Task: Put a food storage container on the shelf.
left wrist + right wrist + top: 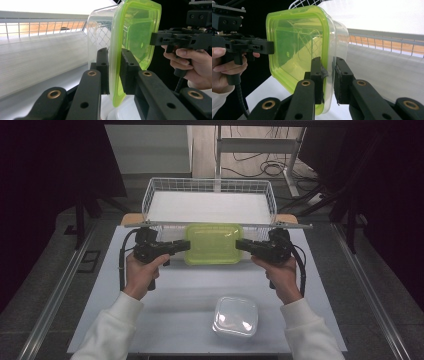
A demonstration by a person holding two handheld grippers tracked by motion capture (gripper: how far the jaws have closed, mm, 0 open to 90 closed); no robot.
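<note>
A clear plastic container with a lime-green lid (213, 243) hangs between my two grippers, just in front of the wire basket. My left gripper (186, 245) is shut on its left rim and my right gripper (239, 244) is shut on its right rim. In the left gripper view the jaws (115, 53) pinch the green lid edge (135, 32), and the other gripper (155, 38) grips the far side. In the right gripper view the jaws (328, 61) clamp the lid edge and clear wall (297, 42), with the left gripper (270, 47) opposite.
A white wire basket (150, 195) with a white floor stands at the table's far edge, right behind the held container. A second clear container (235, 316) with a clear lid sits near the front edge of the white table (165, 295). Dark floor surrounds the table.
</note>
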